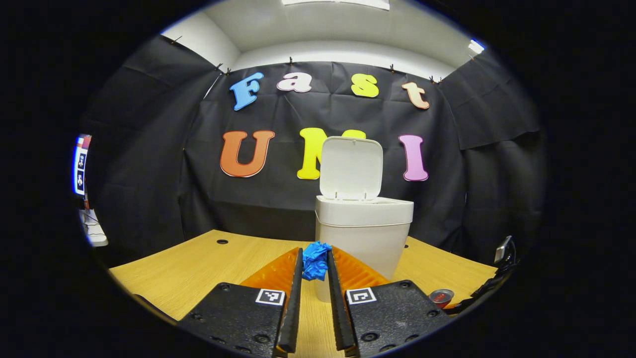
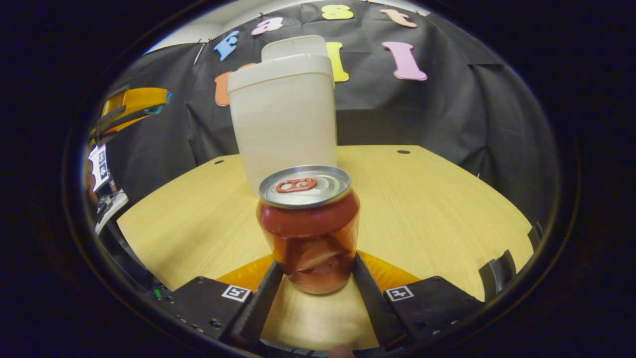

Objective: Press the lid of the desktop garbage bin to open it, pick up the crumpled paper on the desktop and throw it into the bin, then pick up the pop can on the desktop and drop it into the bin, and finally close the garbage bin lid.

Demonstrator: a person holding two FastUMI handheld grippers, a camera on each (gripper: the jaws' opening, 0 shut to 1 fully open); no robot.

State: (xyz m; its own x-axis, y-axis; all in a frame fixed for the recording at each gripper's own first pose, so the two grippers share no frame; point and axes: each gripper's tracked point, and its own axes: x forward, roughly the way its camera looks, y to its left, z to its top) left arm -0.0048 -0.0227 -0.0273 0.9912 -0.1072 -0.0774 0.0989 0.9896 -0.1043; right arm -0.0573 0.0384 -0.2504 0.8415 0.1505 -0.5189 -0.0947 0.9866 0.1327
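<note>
The white desktop bin [image 1: 362, 233] stands on the wooden table with its lid [image 1: 351, 168] flipped up. My left gripper [image 1: 315, 261] is shut on the blue crumpled paper [image 1: 316, 258], held above the table just in front of the bin's near wall, below its rim. The red pop can [image 2: 309, 228], dented on its side, stands upright on the table. My right gripper [image 2: 315, 261] is closed around its lower body, both fingers against it. Behind the can rises the bin [image 2: 283, 124]. The can [image 1: 441, 297] also sits low at the right in the left gripper view.
The wooden table [image 2: 437, 209] spreads wide to the right of the bin, with small cable holes near its back edge. The left gripper [image 2: 131, 107] hangs high at the far left in the right gripper view. Black cloth walls close the booth behind.
</note>
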